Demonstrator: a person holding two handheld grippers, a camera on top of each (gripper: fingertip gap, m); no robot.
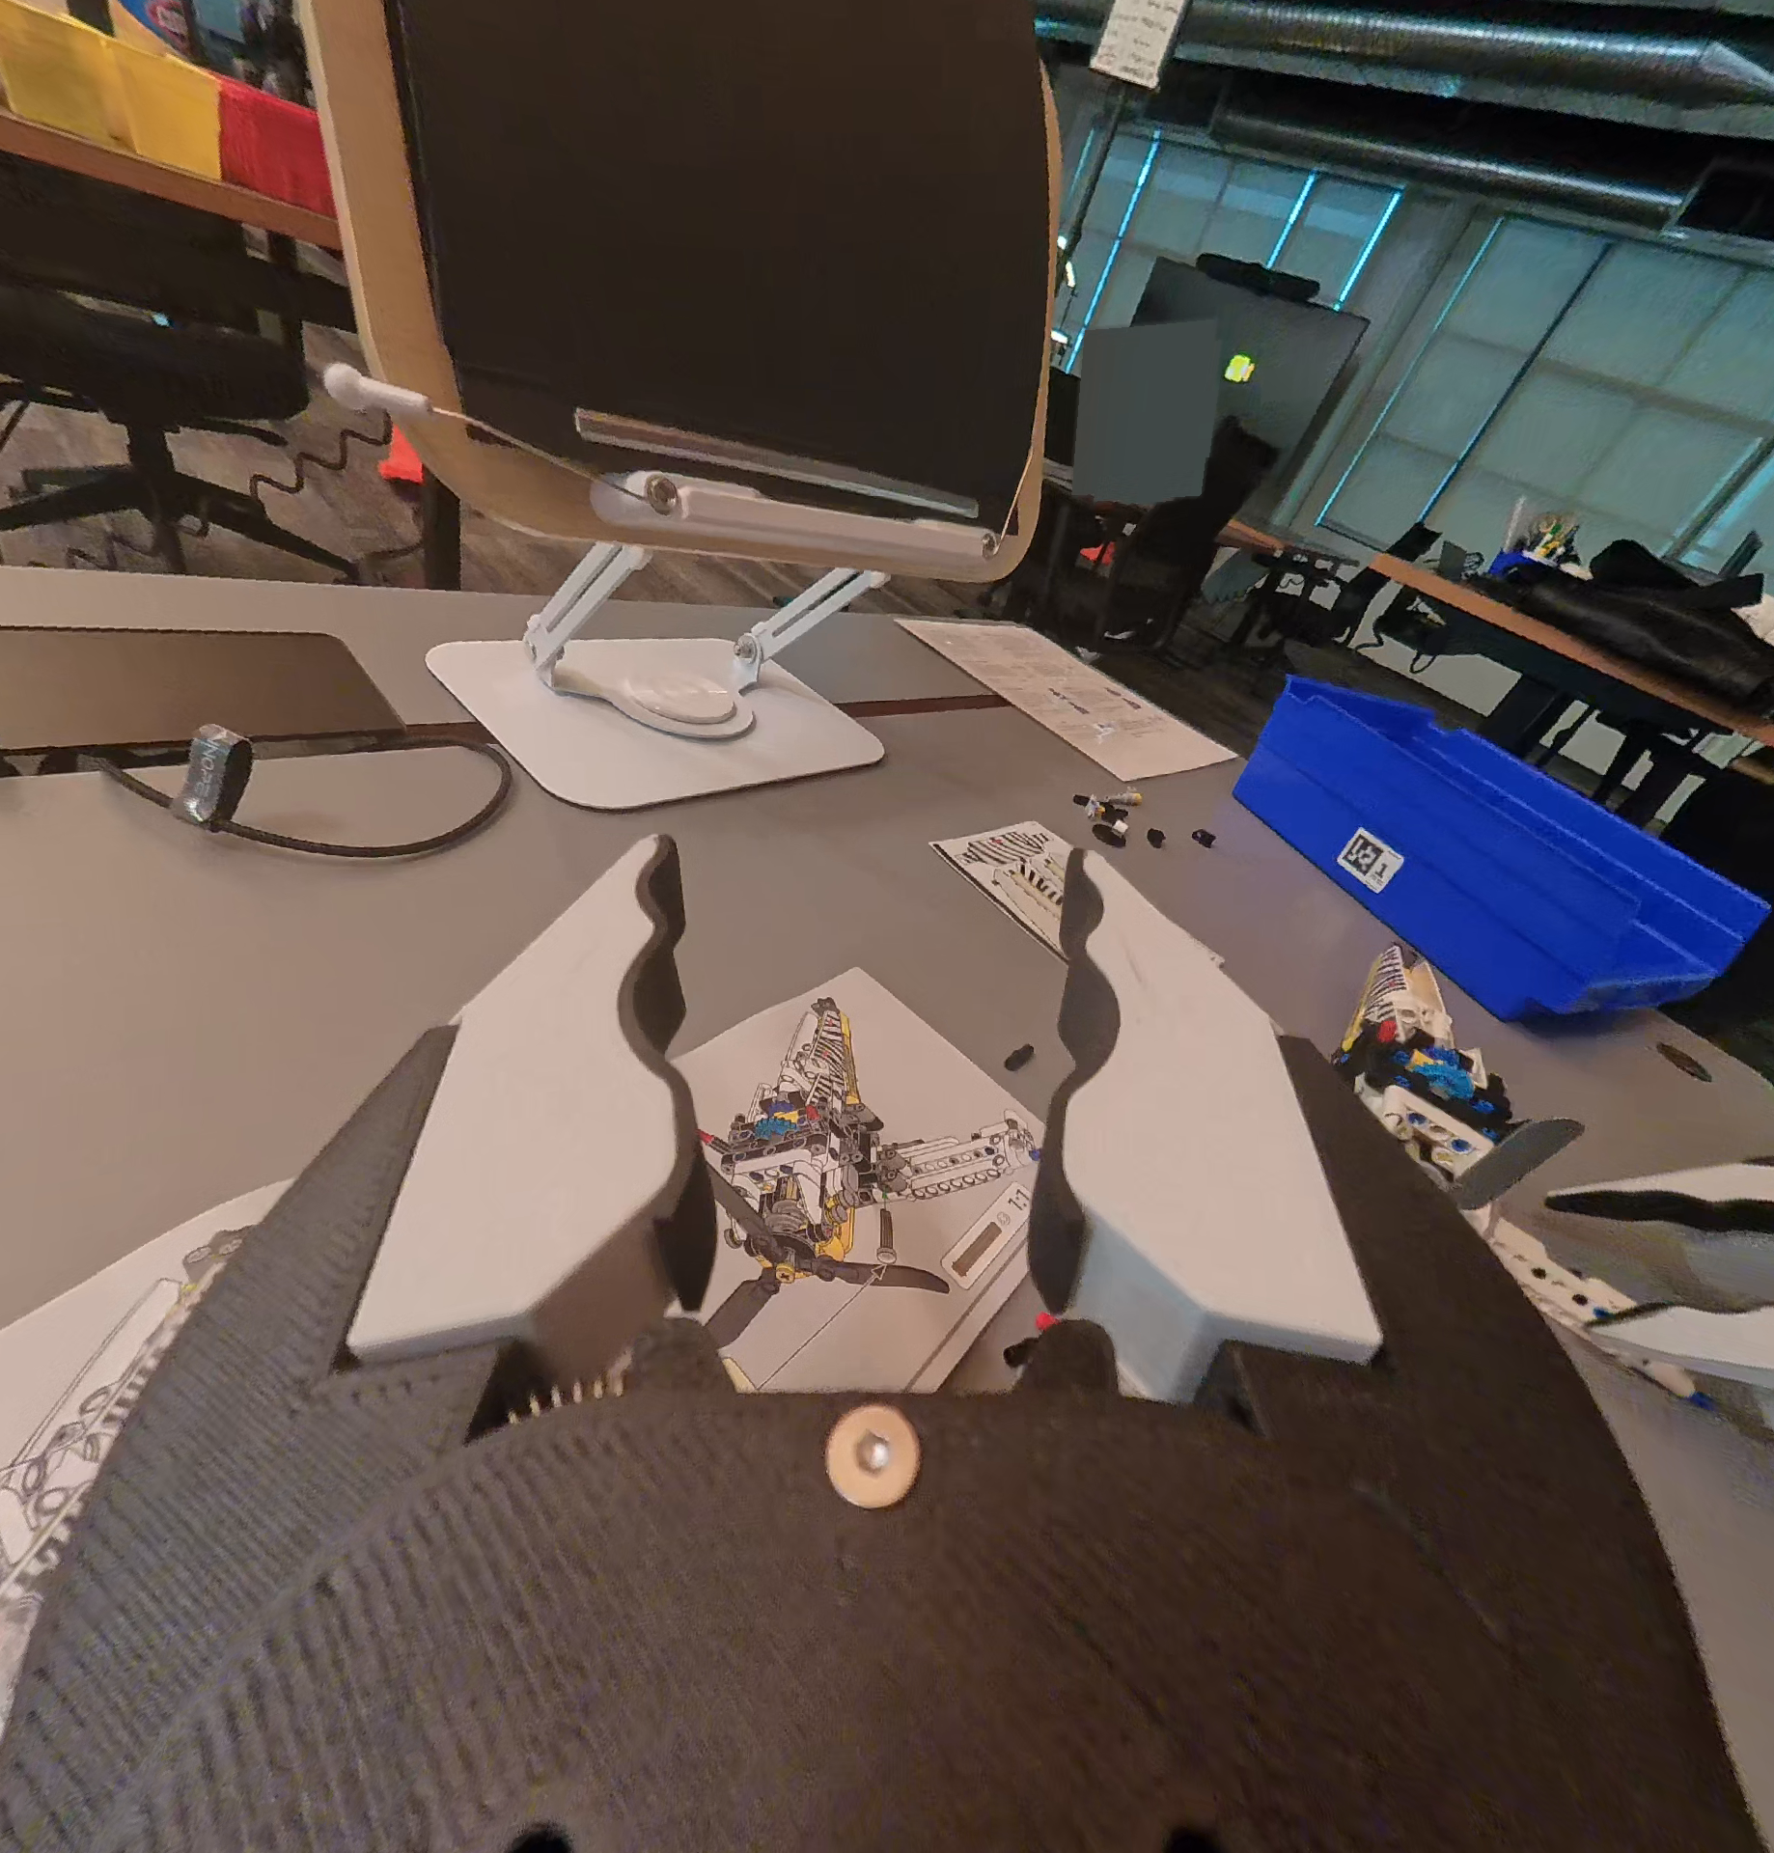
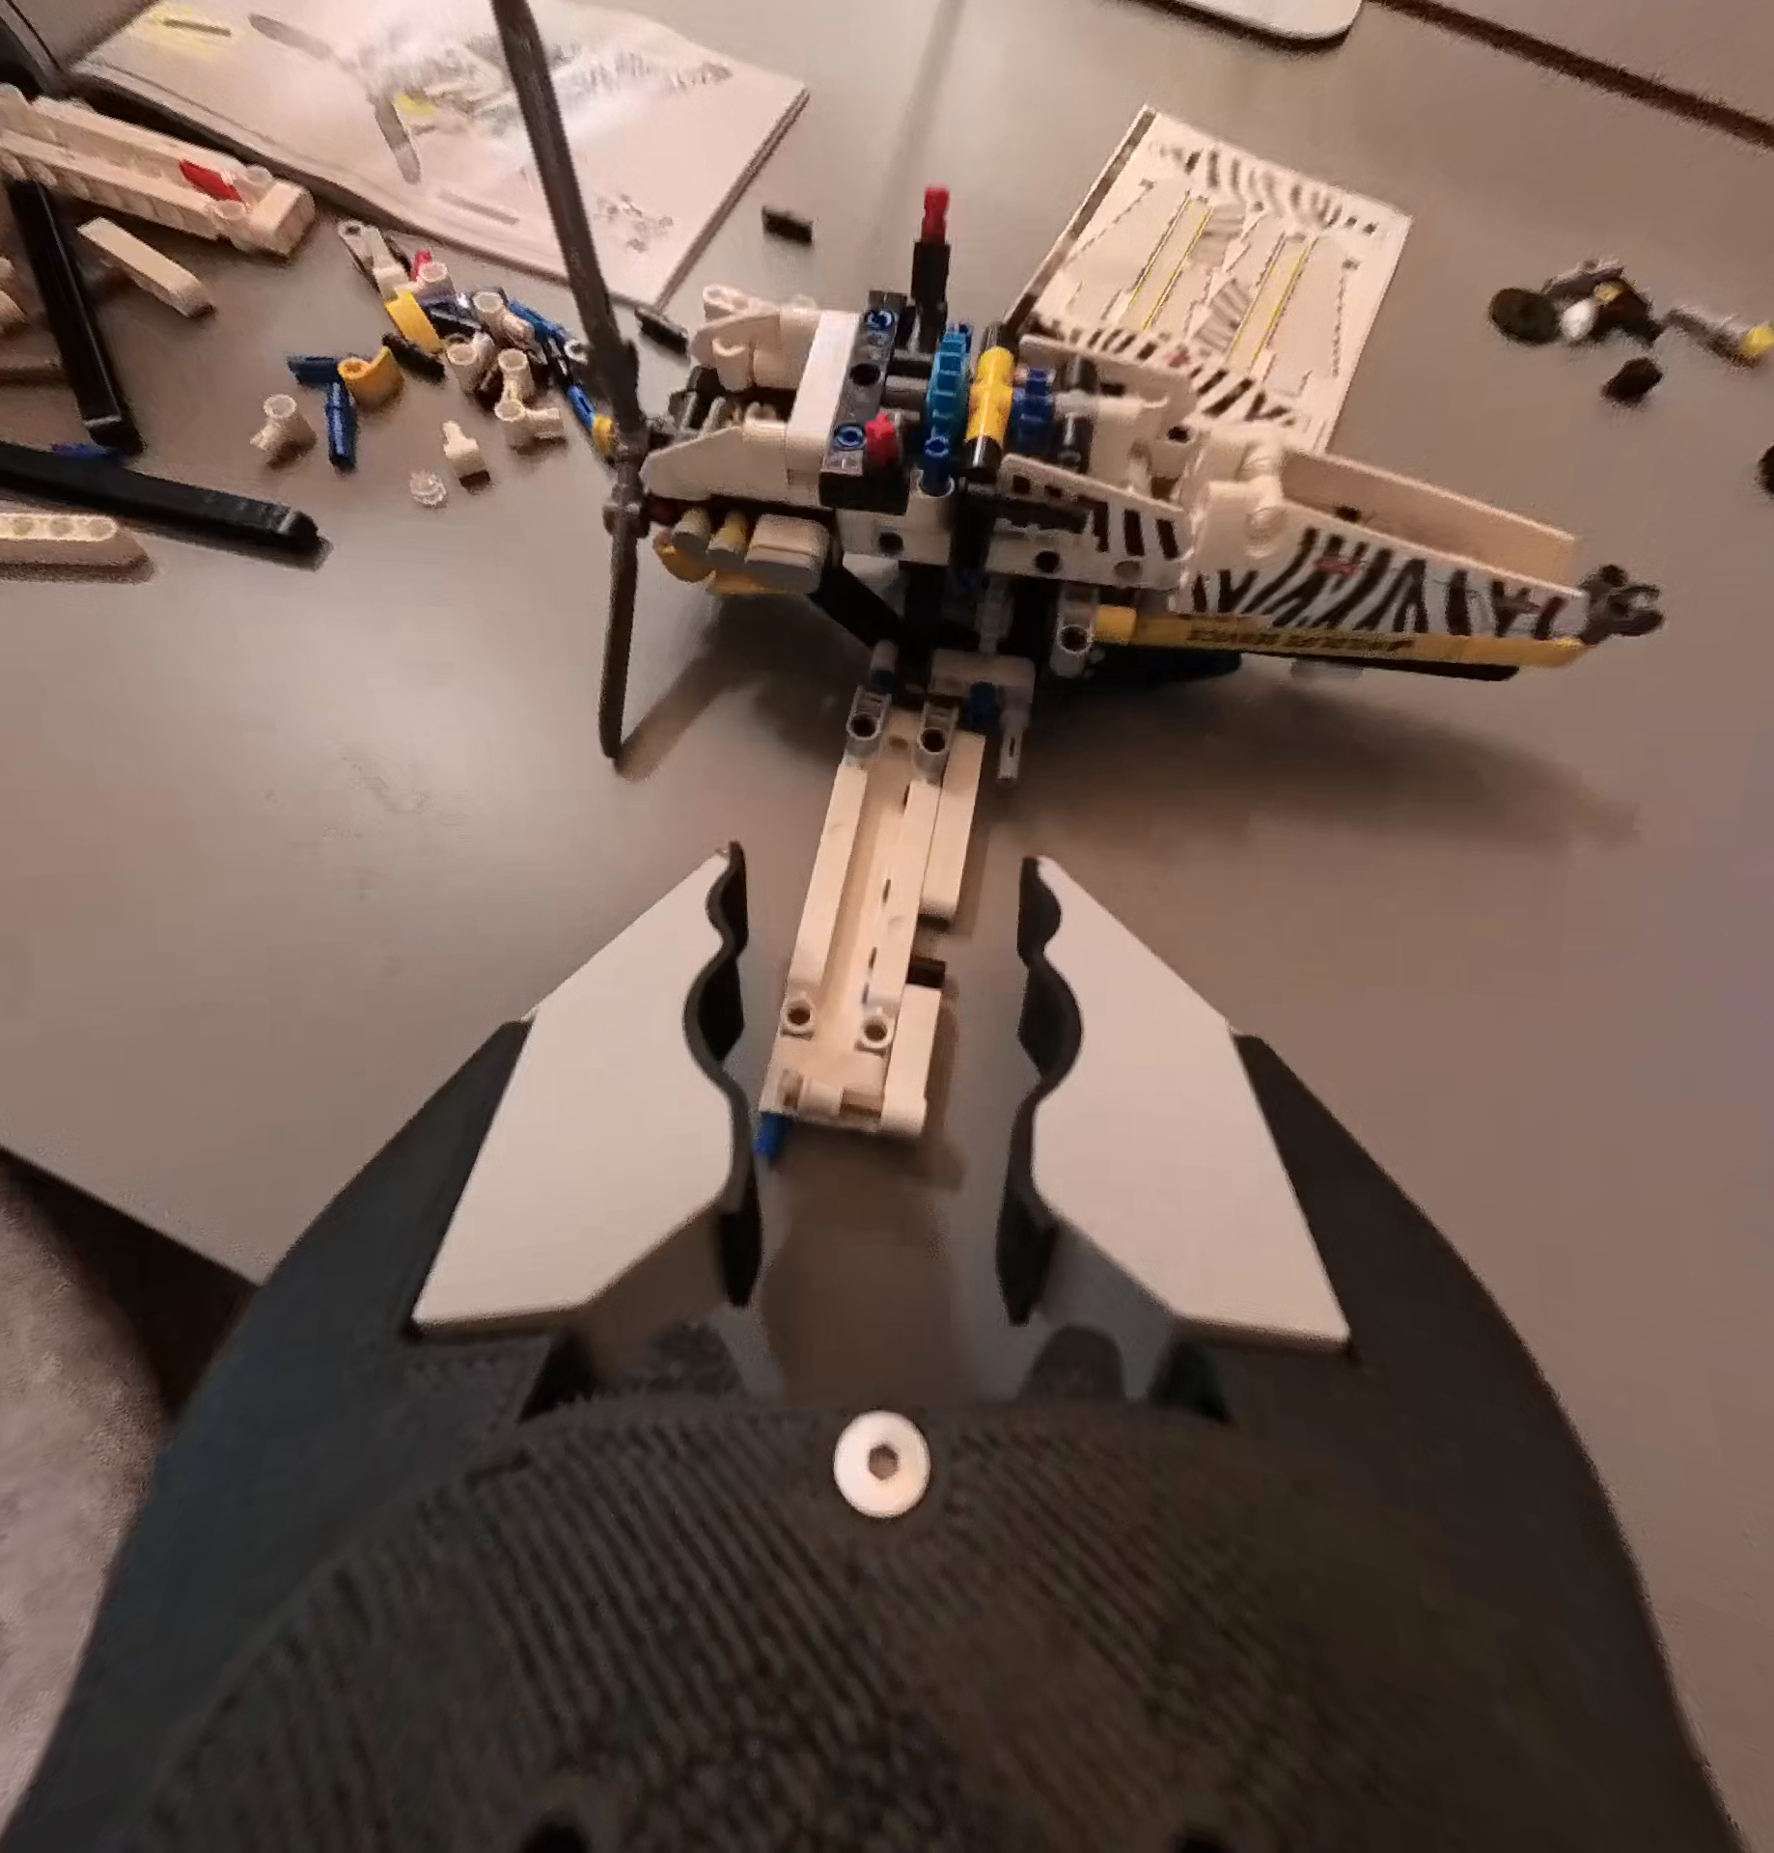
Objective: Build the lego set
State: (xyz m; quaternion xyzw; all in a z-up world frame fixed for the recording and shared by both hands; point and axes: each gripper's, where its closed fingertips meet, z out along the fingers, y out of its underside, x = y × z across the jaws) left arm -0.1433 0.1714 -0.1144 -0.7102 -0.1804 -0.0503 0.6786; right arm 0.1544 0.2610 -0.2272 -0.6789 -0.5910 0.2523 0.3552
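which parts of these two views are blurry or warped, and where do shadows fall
Left wrist view: wide-angle bending curves the tablet on its stand, and the right gripper at the edge is smeared. Right wrist view: the loose pieces and booklet are soft; the plane model casts a shadow on the table.

**Lighting / image quality**

Left wrist view: even indoor light, cool daylight from the windows (image 1: 1525, 401) far right. The screen (image 1: 733, 231) is black, no glare. Strong fisheye: the table (image 1: 211, 953) edge and the screen frame bow. The right gripper (image 1: 1685, 1263) at the edge is motion-smeared.

Right wrist view: warmer and dimmer. The plane (image 2: 963, 481) casts a soft shadow toward the camera and right. Loose parts (image 2: 442, 381) and the booklet (image 2: 442, 130) are blurred; corners are soft and stretched.
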